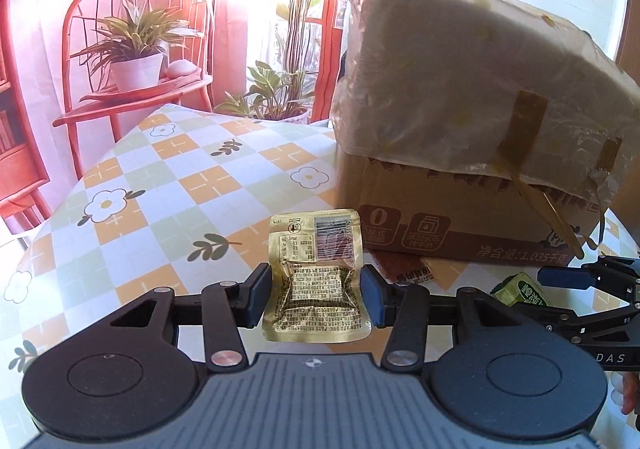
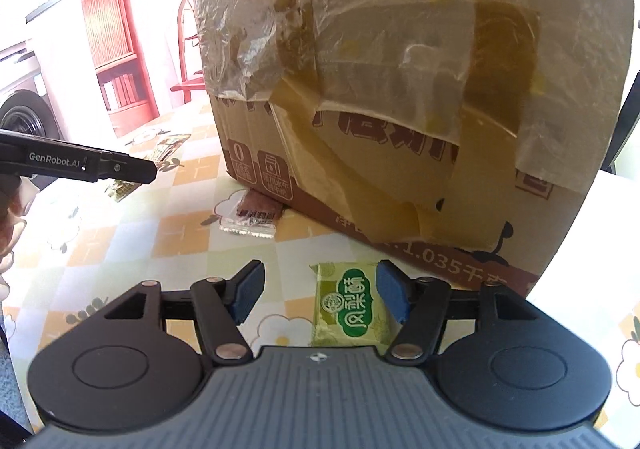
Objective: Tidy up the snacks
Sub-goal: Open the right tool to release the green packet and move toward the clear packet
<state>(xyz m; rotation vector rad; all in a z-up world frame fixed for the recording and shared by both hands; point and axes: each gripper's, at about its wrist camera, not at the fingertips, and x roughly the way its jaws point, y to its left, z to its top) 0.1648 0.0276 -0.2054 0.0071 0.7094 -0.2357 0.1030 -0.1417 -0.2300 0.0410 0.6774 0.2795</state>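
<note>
Three snack packets lay on the checked tablecloth [image 1: 168, 177] beside one cardboard box [image 2: 400, 177] wrapped in plastic and brown tape; a gold packet [image 1: 316, 281], a brown packet [image 2: 254, 215] against the box's foot, and a green packet [image 2: 354, 305]. The left gripper [image 1: 314, 297] stood with its blue pads at either side of the gold packet, seemingly pinching its crumpled middle; only the left view showed this packet's barcode and small print, too fine to read. The right gripper [image 2: 320, 291] was spread wide, holding nothing, the green packet between its fingers near the right pad; the right view alone showed "GenRobot.AI" on the other tool and "1.035" on the box.
</note>
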